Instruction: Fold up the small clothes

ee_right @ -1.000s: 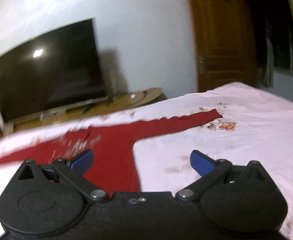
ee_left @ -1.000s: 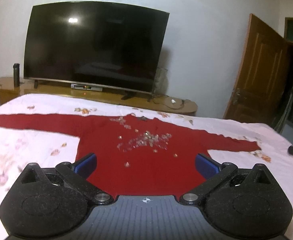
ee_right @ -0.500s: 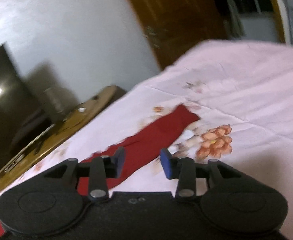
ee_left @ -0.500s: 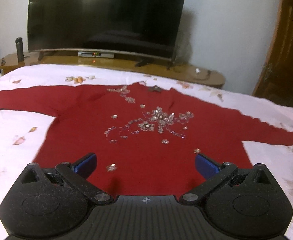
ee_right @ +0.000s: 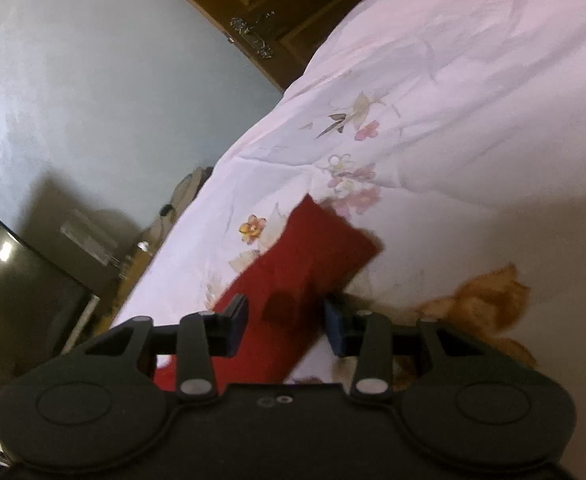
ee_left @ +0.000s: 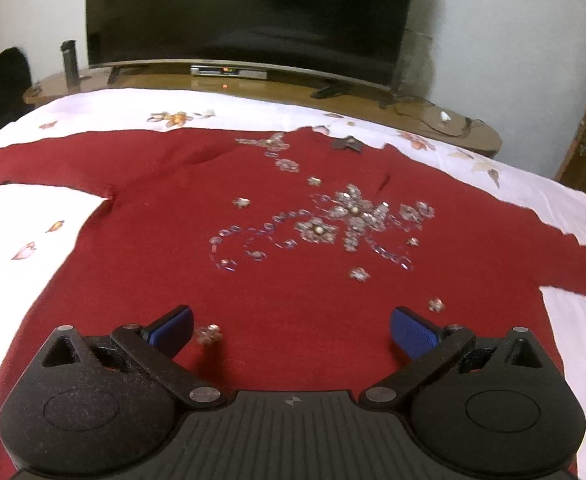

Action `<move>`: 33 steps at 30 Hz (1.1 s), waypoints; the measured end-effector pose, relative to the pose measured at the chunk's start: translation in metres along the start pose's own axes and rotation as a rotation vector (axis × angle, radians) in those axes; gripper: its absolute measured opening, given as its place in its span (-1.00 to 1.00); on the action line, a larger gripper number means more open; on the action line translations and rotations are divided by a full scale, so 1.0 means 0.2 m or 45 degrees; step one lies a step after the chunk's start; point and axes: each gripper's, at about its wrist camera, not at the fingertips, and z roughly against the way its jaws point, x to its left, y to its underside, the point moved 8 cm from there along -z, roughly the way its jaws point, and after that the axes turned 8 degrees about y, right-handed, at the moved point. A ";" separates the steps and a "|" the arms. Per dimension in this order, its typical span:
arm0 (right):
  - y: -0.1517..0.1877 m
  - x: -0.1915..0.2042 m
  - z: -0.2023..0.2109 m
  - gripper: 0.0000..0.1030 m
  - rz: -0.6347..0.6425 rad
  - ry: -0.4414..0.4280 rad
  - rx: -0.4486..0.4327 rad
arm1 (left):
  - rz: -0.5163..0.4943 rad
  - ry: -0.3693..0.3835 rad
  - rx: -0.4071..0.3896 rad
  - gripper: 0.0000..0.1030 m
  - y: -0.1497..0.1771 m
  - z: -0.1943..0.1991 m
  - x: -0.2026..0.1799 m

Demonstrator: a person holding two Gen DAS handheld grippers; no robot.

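On floral bedsheet (ee_left: 105, 108), beaded red sweater (ee_left: 173, 248) lies flat.

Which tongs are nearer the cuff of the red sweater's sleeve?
Right. The right tongs straddle the sleeve just short of its cuff, jaws partly open. The left tongs hover wide open over the sweater's lower body, away from either cuff.

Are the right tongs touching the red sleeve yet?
Cannot tell. In the right wrist view the right tongs straddle the red sleeve, jaws parted, but blur and shadow hide any contact.
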 end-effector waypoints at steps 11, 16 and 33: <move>-0.04 0.20 0.06 -0.87 0.176 0.101 -0.082 | 0.102 -0.013 -0.087 1.00 -0.12 0.04 0.25; 0.14 0.74 0.25 -0.87 0.521 -0.011 -0.156 | 0.232 0.122 -0.083 1.00 -0.14 -0.02 0.40; 2.03 2.06 0.22 -0.85 1.102 -0.423 0.312 | 0.326 0.080 -0.107 1.00 -0.22 0.03 1.13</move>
